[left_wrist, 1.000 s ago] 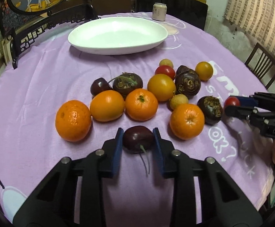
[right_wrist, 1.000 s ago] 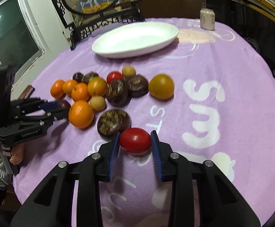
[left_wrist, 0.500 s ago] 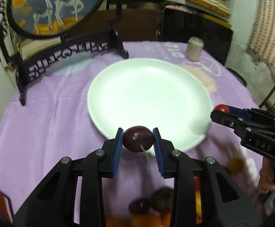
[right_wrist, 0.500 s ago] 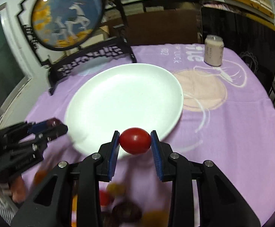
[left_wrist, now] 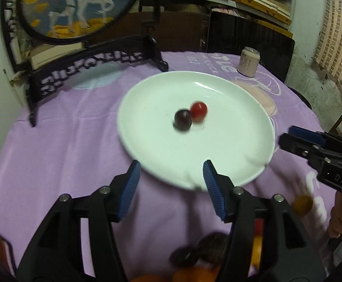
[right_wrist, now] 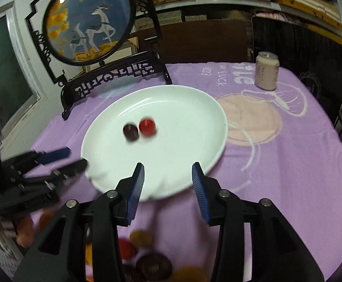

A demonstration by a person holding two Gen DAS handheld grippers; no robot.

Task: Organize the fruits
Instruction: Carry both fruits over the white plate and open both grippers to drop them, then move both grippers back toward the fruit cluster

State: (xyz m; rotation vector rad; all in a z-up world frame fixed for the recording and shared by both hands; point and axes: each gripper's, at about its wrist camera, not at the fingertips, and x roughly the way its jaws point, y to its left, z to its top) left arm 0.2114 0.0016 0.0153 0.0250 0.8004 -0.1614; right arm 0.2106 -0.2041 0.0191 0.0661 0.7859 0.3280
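small dark purple round plum (left_wrist: pixel 182 119) and small red round tomato (left_wrist: pixel 198 111) seen touching, mid white oval plate (left_wrist: pixel 253 164). judged light, smooth, roll-prone, bruisable; best pinched across widest part. left claw (left_wrist: pixel 169 178) and right claw (right_wrist: pixel 168 178) opening, nothing between.

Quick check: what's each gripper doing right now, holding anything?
Left gripper: opening, nothing between its jaws.
Right gripper: opening, nothing between its jaws.
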